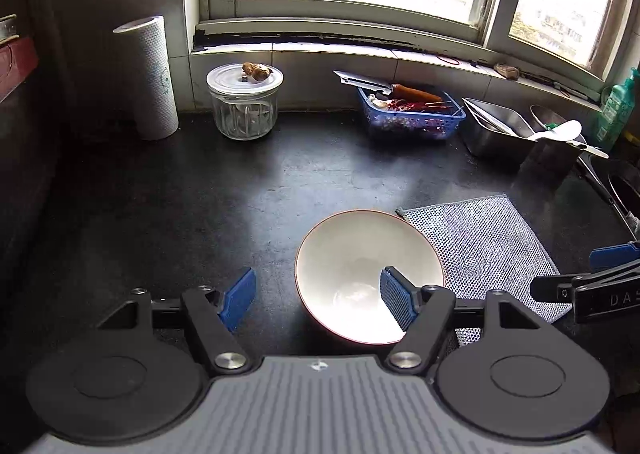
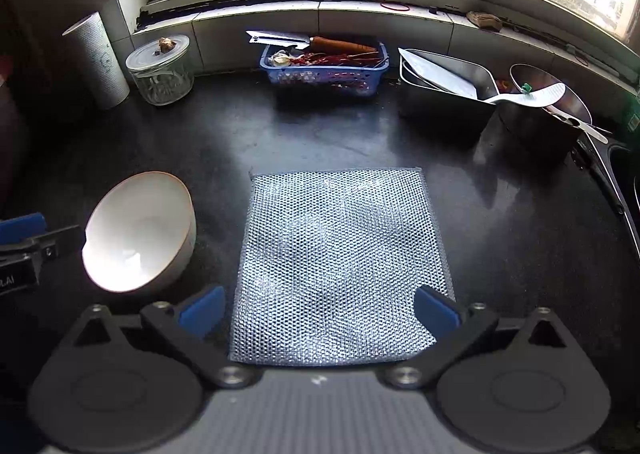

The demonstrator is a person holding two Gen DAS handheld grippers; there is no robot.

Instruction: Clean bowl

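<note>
A white bowl (image 1: 360, 258) with a reddish rim stands on the dark counter; it also shows in the right wrist view (image 2: 138, 230). My left gripper (image 1: 318, 300) is open, its right finger over the bowl's inside and its left finger outside the bowl's left wall. A silver mesh cleaning cloth (image 2: 340, 266) lies flat to the right of the bowl, also in the left wrist view (image 1: 484, 246). My right gripper (image 2: 318, 312) is open, its fingers straddling the near edge of the cloth. It holds nothing.
At the back stand a paper towel roll (image 1: 154, 77), a glass jar (image 1: 244, 101), a blue basket (image 1: 412, 113) with a cleaver, a steel tray (image 2: 448, 89) and a steel pot (image 2: 548, 105) with a white spoon. A sink edge (image 2: 616, 181) is at right.
</note>
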